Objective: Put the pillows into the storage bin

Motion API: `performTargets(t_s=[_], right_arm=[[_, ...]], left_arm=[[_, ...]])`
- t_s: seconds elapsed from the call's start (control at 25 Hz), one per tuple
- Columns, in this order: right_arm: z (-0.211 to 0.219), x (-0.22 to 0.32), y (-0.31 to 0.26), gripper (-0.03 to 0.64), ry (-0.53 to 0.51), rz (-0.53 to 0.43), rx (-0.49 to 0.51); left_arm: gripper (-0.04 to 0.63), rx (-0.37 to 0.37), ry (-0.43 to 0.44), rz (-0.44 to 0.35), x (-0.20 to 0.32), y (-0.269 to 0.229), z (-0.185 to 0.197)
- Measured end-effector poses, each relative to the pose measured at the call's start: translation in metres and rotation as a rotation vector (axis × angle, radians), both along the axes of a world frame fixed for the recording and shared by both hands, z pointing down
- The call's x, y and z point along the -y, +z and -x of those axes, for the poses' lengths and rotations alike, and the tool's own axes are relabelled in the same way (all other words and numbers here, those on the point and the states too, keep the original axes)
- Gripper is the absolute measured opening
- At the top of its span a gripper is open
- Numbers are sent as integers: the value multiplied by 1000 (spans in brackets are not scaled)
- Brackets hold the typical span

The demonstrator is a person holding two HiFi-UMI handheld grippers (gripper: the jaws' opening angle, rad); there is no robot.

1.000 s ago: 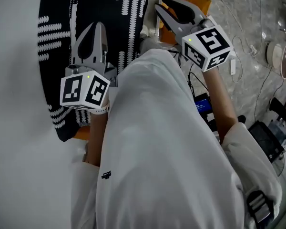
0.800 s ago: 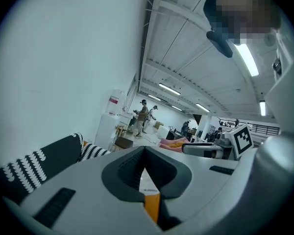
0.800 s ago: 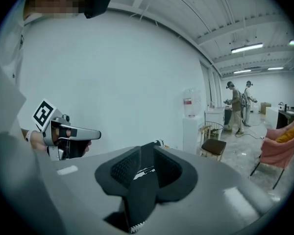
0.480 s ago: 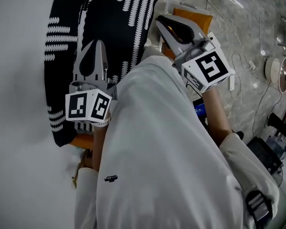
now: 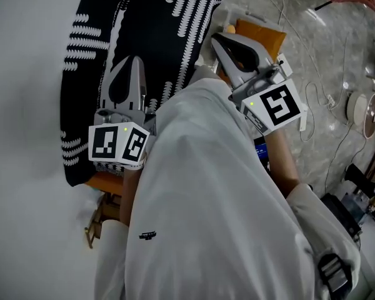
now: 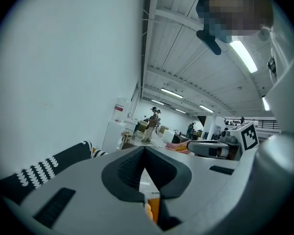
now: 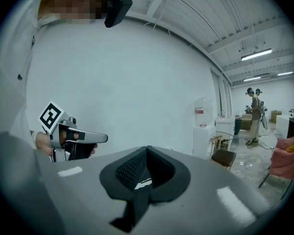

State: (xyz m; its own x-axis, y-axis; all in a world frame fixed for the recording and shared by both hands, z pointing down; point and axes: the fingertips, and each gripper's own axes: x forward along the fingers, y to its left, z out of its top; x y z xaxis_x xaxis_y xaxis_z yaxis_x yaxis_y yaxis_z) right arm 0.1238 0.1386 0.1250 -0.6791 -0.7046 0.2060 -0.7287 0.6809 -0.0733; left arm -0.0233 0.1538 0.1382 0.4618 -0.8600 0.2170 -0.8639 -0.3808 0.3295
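Note:
A black pillow with white dashes (image 5: 156,30) lies against the white surface, and its edge shows in the left gripper view (image 6: 44,168). My left gripper (image 5: 135,60) hovers over it, shut and empty; the jaw tips meet (image 6: 144,148). An orange pillow (image 5: 262,36) lies on the floor beyond my right gripper (image 5: 217,37). That gripper's jaws have just been closing and now meet at the tips (image 7: 147,148) with nothing between them. Neither gripper touches a pillow. No storage bin is in view.
A white wall or panel (image 5: 25,136) fills the left side. Cables run over the grey marbled floor (image 5: 325,55), beside a round white device (image 5: 362,114) and dark equipment (image 5: 356,205). My white-clad body hides the middle. People stand far off (image 6: 154,124).
The right gripper's jaws have closed from a narrow gap to touching. Both grippers have shifted a little, and the black pillow sits further right in the head view.

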Motion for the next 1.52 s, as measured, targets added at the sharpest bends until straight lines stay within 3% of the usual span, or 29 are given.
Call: performTargets(t_s=[0.68, 1.52], right_arm=[[-22, -15, 8, 12, 19, 19, -59], [-31, -13, 3, 12, 38, 5, -48]], left_arm=[[9, -52, 37, 48, -9, 14, -23], [9, -41, 29, 36, -11, 6, -27]])
